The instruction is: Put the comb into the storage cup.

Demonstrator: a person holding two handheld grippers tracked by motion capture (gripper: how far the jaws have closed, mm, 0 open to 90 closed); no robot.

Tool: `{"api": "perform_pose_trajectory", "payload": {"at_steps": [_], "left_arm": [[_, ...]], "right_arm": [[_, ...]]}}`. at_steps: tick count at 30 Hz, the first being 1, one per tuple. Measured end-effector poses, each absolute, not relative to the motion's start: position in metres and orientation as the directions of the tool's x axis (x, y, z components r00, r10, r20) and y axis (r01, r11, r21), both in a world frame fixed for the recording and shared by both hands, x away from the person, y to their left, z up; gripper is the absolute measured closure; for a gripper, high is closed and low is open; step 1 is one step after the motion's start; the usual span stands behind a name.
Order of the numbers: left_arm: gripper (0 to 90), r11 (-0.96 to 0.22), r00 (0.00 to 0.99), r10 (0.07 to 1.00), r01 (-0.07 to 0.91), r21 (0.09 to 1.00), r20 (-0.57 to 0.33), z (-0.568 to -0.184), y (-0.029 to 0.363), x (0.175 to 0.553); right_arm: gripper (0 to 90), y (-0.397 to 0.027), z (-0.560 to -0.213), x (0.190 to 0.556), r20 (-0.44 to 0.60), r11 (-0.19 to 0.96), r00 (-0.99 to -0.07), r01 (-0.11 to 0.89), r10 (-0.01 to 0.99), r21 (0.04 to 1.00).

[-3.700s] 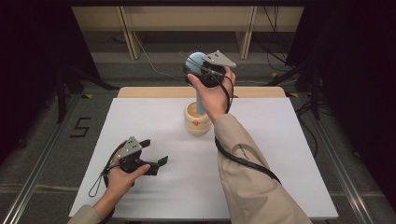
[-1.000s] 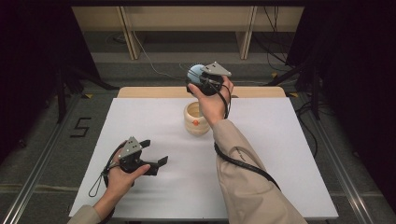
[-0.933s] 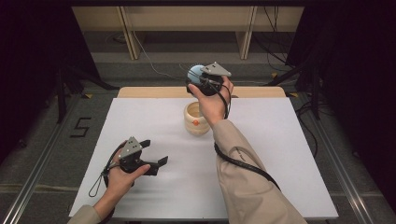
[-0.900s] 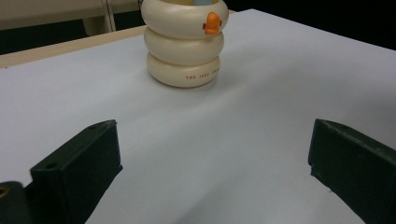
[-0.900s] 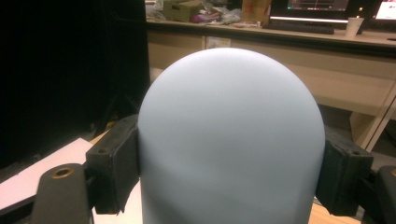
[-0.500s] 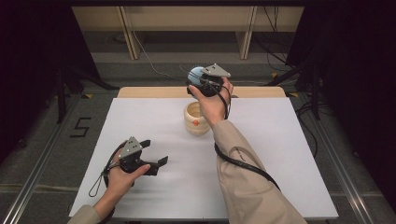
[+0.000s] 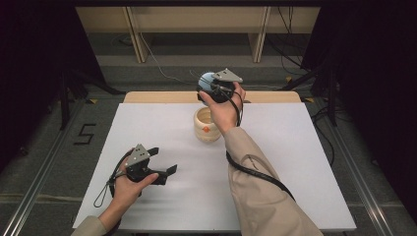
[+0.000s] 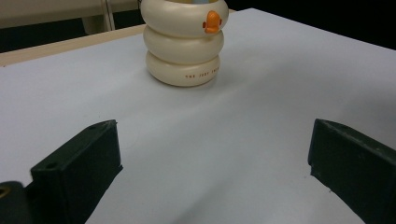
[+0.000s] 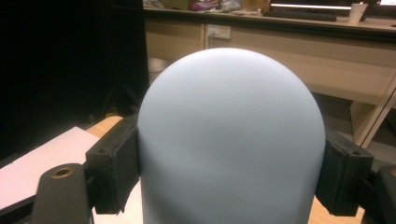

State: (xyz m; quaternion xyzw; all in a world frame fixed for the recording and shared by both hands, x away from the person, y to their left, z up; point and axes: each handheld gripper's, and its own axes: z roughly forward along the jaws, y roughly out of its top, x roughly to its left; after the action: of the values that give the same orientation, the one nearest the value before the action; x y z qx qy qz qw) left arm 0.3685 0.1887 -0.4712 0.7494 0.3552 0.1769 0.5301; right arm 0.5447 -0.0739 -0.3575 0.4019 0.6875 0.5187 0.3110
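Observation:
A cream holder of stacked rings with an orange mark (image 7: 207, 125) (image 8: 183, 42) stands upright at the far middle of the white table (image 7: 147, 123). My right gripper (image 7: 209, 84) (image 9: 231, 163) hovers above and just behind it, shut on a pale blue round-topped piece (image 7: 207, 78) (image 9: 231, 135) pinched between both jaws. My left gripper (image 7: 162, 162) (image 8: 212, 172) rests near the table's front left, open, with nothing between its jaws, and it faces the cream holder.
A wooden strip (image 7: 147, 97) runs along the table's far edge. Beyond it are bench legs (image 7: 135, 29) and floor cables (image 7: 167, 73). A floor mark "5" (image 7: 84, 133) lies left of the table. Dark stands flank both sides.
The right gripper with the blue piece has drifted slightly right and up since 3.7 s ago. The left gripper has stayed put.

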Motion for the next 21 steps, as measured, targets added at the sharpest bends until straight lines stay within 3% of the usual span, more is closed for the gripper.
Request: {"api": "perform_pose_trajectory", "payload": {"at_steps": [21], "left_arm": [[2.0, -0.185, 0.684, 0.721, 0.344, 0.921, -0.110, -0.471, 0.190, 0.369]], "right_arm": [[21.7, -0.072, -0.371, 0.549, -0.012, 0.167, -0.493, 0.271, 0.870, 0.948]]}}
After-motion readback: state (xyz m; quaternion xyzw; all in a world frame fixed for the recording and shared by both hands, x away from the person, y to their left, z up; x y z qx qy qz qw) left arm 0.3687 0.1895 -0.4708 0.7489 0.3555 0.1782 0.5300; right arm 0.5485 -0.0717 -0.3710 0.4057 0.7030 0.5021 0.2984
